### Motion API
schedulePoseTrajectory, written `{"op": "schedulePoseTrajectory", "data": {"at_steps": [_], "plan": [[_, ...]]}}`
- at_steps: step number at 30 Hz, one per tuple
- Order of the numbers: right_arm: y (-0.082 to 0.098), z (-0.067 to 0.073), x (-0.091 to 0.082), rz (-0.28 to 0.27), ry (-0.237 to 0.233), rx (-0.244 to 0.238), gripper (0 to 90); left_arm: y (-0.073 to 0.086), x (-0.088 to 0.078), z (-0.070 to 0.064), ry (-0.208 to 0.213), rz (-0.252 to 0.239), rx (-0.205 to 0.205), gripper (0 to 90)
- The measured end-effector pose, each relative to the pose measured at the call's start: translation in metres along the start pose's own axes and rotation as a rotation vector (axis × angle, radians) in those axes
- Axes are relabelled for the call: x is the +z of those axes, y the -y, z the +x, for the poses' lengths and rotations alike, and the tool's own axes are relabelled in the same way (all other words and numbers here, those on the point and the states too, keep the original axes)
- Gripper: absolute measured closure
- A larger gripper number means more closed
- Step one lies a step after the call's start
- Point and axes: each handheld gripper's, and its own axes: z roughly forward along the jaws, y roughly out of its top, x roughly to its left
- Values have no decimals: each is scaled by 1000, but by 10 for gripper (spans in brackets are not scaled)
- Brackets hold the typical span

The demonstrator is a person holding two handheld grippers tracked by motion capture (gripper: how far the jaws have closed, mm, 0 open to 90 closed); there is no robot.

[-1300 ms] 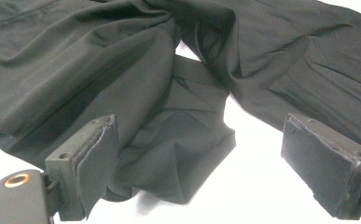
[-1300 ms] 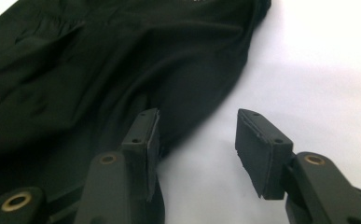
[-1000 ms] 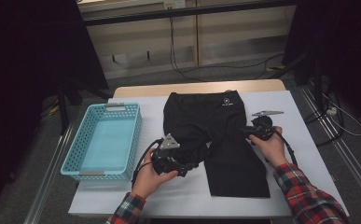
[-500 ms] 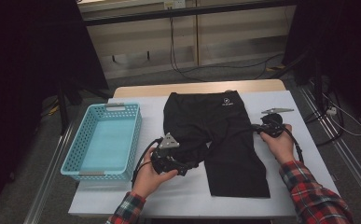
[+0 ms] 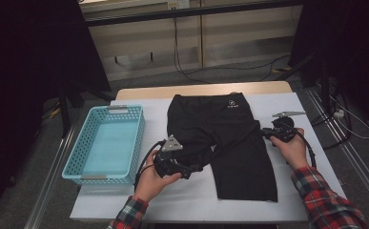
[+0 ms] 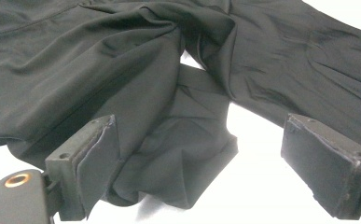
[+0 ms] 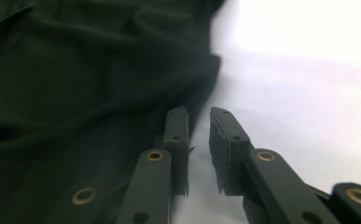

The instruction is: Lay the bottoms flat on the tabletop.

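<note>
Black shorts (image 5: 222,138) are lying flat mid-table on the white cover (image 5: 315,143). My left gripper (image 6: 206,158) is sitting low, jaws spread wide around a bunched leg. My right gripper (image 7: 199,140) is resting beside the shorts' edge, jaws just reopening slightly, nothing between.

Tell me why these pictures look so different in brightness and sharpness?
High view: dim room, dark at the sides, the white table lit, the black shorts nearly featureless. Left gripper view: bright and sharp, folds in the shorts clear, table glaring white. Right gripper view: soft throughout, the shorts blurred, table washed out top right.
</note>
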Motion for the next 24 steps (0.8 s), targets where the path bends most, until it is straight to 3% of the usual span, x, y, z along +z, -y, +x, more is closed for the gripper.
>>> {"op": "schedulePoseTrajectory", "data": {"at_steps": [5, 8, 12, 15, 20, 24], "plan": [[11, 8, -12, 30, -16, -14, 707, -1, -1, -1, -3, -2, 0, 120], [18, 11, -18, 45, -35, 3, 649, -1, -1, -1, -4, -1, 4, 120], [28, 24, -27, 55, -10, -90, 628, -1, -1, -2, -2, 4, 9, 120], [33, 30, -31, 50, 9, -127, 693, -2, -1, -3, -5, 2, 10, 120], [38, 31, -36, 57, -14, -107, 900, -2, -2, -3, -7, 3, 16, 120], [41, 29, -39, 49, -9, -89, 900, -2, -3, -3, -6, -1, 13, 120]]}}
